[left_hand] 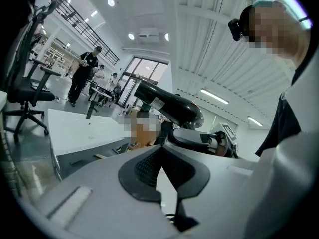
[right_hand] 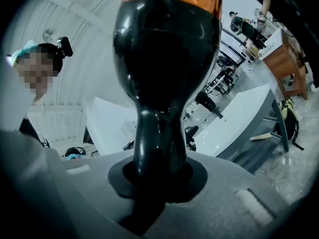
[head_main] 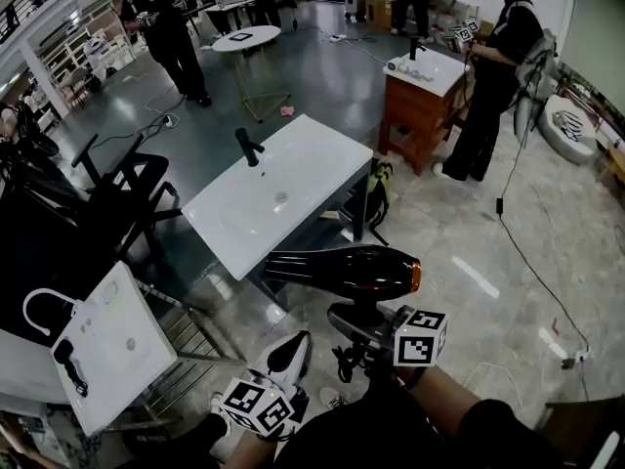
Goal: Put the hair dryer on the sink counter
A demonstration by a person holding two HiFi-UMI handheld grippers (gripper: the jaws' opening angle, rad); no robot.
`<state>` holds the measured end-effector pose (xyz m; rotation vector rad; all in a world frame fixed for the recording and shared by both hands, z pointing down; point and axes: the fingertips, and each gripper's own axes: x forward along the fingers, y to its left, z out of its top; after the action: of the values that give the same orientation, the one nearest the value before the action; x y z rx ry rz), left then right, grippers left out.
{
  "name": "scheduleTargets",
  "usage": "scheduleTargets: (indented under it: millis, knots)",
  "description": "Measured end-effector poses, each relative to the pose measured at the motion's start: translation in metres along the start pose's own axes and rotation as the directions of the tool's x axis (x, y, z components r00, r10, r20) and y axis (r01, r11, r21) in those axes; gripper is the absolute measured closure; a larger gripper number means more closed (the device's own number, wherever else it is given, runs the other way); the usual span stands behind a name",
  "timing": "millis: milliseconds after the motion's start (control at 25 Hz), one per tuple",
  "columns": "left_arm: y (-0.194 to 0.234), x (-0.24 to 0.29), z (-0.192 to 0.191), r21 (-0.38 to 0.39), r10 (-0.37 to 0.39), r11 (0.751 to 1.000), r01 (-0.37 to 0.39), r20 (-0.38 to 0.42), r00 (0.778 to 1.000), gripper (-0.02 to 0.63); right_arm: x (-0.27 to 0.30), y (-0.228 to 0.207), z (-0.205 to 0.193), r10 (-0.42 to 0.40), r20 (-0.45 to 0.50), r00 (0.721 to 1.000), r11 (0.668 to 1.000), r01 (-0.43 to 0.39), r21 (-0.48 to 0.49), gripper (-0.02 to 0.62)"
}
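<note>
My right gripper [head_main: 357, 320] is shut on the handle of a glossy black hair dryer [head_main: 347, 270] with an orange ring at its rear. The dryer lies level in the air, nozzle to the left, just short of the near corner of the white sink counter [head_main: 317, 159], which carries a black faucet [head_main: 249, 147]. The right gripper view has the handle [right_hand: 157, 148] clamped between the jaws [right_hand: 157, 176], with the counter [right_hand: 239, 113] beyond. At lower left, my left gripper [head_main: 290, 352] is shut and holds nothing. The left gripper view looks past its jaws [left_hand: 159, 171] to the dryer [left_hand: 167, 106].
A wooden cabinet [head_main: 420, 101] stands beyond the counter with a person [head_main: 493, 86] beside it. A bag [head_main: 379, 191] leans at the counter's right leg. Black chairs [head_main: 117, 189] crowd the left, and a white panel [head_main: 112, 345] lies near left. A cable [head_main: 527, 252] trails on the floor.
</note>
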<state>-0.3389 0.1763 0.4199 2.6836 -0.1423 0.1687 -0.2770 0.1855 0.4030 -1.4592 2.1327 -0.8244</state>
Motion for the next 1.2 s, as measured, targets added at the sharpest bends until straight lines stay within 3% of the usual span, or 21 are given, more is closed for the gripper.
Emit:
scheduleTargets:
  millis: [560, 1200]
  knots:
    - [0.002, 0.015, -0.001, -0.015, 0.001, 1.0, -0.001, 0.003, 1.0, 0.603, -0.003, -0.015, 0.004, -0.007, -0.023, 1.0, 1.0, 0.007, 0.009, 0.546]
    - [0.013, 0.059, 0.007, -0.039, 0.034, 0.999, -0.034, -0.003, 0.999, 0.603, 0.0, -0.055, 0.036, -0.008, -0.059, 0.998, 0.999, 0.01, 0.034, 0.546]
